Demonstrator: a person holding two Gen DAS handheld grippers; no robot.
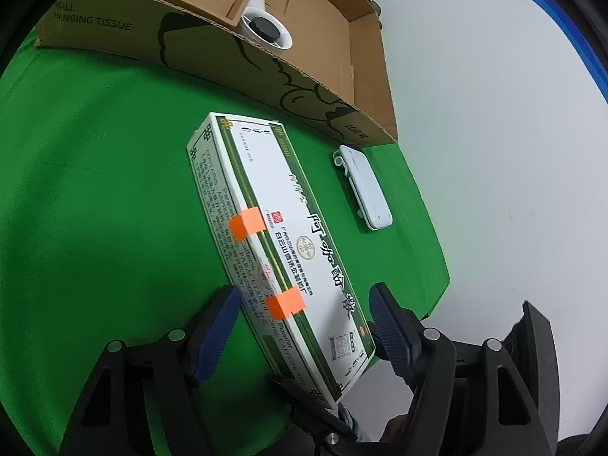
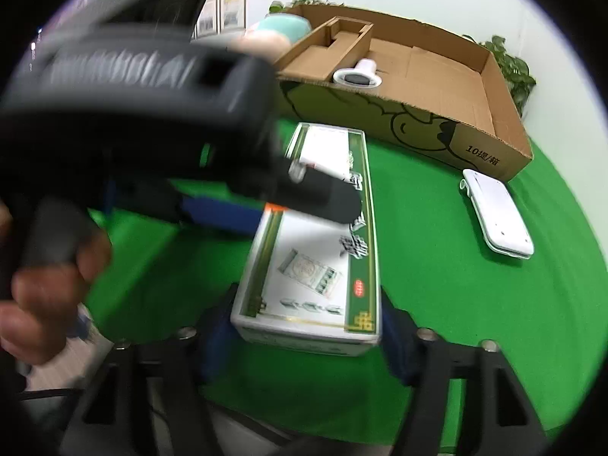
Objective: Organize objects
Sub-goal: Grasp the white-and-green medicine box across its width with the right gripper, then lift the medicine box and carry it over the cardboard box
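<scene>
Both grippers, left (image 1: 304,336) and right (image 2: 306,336), stand wide open astride the long white-and-green medicine carton (image 1: 279,250) without clamping it, whose orange tape tabs (image 1: 247,222) only the left view shows clearly.

In the right wrist view the black left gripper (image 2: 235,205) and the bare hand (image 2: 41,304) holding it are smeared by motion blur and cut off at the left edge — its body hides the middle of the long white-and-green medicine carton (image 2: 315,266). The small print on that carton's side (image 1: 228,235) is too fine to read. The brown cardboard tray (image 1: 323,57) runs past the top edge — its far wall is unseen.
</scene>
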